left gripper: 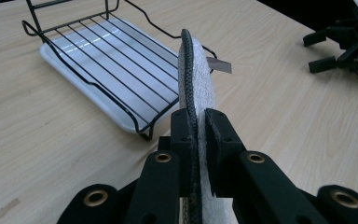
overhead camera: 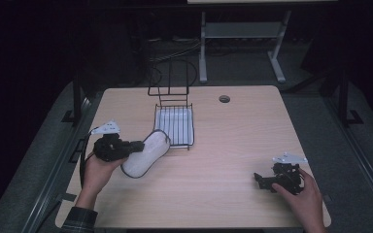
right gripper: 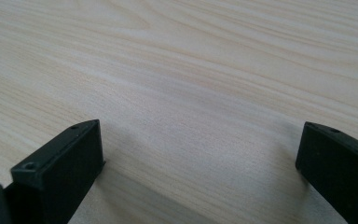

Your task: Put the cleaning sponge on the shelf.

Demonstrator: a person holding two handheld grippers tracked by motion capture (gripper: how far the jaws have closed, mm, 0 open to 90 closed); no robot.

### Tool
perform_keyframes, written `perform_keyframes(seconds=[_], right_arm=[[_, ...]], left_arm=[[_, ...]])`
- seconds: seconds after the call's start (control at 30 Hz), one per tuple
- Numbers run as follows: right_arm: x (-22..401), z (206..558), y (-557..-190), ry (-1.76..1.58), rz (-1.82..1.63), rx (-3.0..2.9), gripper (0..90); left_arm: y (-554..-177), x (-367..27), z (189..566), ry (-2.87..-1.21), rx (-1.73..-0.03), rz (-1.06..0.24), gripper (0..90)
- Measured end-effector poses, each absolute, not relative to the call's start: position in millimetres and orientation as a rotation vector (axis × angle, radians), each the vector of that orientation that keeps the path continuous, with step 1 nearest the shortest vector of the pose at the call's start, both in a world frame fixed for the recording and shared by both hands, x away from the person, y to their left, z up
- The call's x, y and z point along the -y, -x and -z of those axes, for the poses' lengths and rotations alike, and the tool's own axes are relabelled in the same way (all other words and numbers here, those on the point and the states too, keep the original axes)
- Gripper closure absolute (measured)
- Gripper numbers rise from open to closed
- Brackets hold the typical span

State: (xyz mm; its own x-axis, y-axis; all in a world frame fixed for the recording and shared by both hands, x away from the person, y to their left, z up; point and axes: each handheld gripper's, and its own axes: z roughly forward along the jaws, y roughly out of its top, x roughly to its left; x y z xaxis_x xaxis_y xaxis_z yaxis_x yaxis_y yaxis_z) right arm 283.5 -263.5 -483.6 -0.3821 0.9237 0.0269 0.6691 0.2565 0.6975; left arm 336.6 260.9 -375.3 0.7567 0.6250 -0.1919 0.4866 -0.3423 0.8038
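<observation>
Slipper (overhead camera: 144,154) is hanging edge-up over the table (overhead camera: 233,141), toe just beside the wire rack (overhead camera: 174,124), likely heading for it. Left gripper (left gripper: 196,122) is pinching its rim. Right gripper (overhead camera: 264,181) is idling spread apart.

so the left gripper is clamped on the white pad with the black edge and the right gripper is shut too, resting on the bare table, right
Not quite. The left gripper is indeed clamped on the white pad with the black edge, but the right gripper is open, not shut: the right gripper view shows its jaws standing wide apart with nothing between them, over the bare table.
</observation>
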Motion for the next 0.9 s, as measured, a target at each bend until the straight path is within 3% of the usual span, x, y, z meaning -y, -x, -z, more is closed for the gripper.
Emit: perform_keyframes(seconds=[0.9], right_arm=[[263.6, 483.6, -283.5, -1.451, -0.895, -2.146, 0.2]], left_arm=[[-387.5, -246.5, 366.5, -1.990, -0.855, -0.222, 82.1]])
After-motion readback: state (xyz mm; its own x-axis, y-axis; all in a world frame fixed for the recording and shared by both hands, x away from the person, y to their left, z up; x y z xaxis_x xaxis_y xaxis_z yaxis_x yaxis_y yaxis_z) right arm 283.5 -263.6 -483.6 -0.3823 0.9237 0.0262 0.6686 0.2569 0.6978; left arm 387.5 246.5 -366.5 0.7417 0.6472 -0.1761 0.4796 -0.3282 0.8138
